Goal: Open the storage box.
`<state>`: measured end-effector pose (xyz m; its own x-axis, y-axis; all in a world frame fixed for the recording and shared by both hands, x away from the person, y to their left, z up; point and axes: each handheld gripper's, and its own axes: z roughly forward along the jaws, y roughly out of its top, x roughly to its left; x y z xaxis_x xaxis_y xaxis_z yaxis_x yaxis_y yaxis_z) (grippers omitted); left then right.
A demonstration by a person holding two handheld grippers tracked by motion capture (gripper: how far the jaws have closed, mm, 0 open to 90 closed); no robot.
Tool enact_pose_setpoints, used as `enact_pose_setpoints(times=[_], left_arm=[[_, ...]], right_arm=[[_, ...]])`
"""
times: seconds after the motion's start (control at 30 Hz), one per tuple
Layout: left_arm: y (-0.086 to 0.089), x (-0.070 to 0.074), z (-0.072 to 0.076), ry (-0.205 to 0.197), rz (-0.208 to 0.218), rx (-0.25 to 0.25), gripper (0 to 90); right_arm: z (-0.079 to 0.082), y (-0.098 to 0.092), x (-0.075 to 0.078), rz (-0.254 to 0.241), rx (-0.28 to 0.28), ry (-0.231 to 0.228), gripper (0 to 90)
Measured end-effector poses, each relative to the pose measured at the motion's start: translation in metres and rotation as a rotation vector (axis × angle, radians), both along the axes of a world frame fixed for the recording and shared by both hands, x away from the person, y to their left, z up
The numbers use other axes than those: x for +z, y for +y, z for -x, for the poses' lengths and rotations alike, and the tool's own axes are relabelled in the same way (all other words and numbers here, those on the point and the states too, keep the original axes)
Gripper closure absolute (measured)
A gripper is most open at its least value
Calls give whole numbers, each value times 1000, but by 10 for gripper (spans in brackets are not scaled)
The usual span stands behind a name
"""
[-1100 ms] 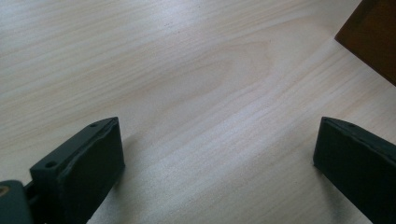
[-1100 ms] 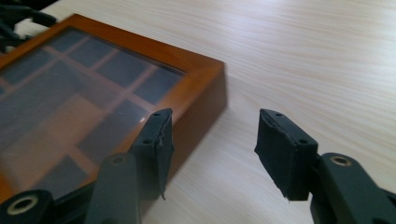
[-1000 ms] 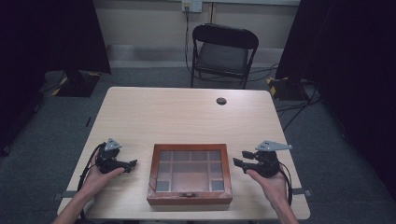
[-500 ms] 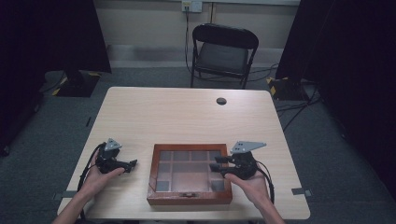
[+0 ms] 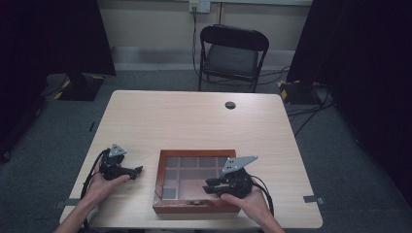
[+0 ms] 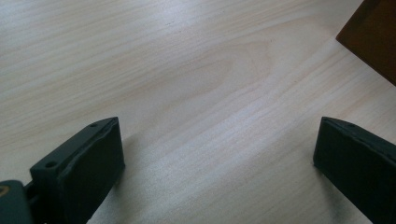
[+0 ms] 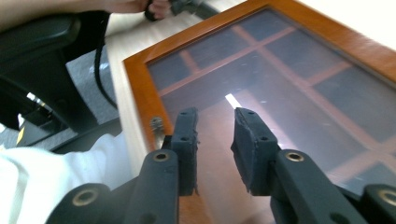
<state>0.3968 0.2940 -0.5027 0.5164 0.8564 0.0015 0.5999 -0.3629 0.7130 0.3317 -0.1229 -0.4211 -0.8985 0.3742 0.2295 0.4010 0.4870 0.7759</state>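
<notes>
No readable text, label, brand, number or sign appears anywhere here.

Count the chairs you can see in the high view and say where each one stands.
1. A black folding chair stands on the floor beyond the far edge of the table, facing it. Others may be hidden in the dark areas at both sides.

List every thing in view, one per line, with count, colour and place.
wooden box: one, reddish-brown frame with dark glass lid, near edge of table
table: one, light wood, centre
round cap: one, black, far side of table
folding chair: one, black, behind table
left gripper: one, black, left of box, jaws wide apart
right gripper: one, black, above box lid, jaws have just been closing, nothing between them
</notes>
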Motion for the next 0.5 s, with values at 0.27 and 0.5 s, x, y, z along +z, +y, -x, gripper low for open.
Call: enact_pose_setpoints(times=[0.27,0.5], left_arm=[[-1,0,0,2,4,6,9],[-1,0,0,5,7,10,16]], right_arm=[[10,20,-11,20,113,25,773],[17,27,-17,56,143,13,792]])
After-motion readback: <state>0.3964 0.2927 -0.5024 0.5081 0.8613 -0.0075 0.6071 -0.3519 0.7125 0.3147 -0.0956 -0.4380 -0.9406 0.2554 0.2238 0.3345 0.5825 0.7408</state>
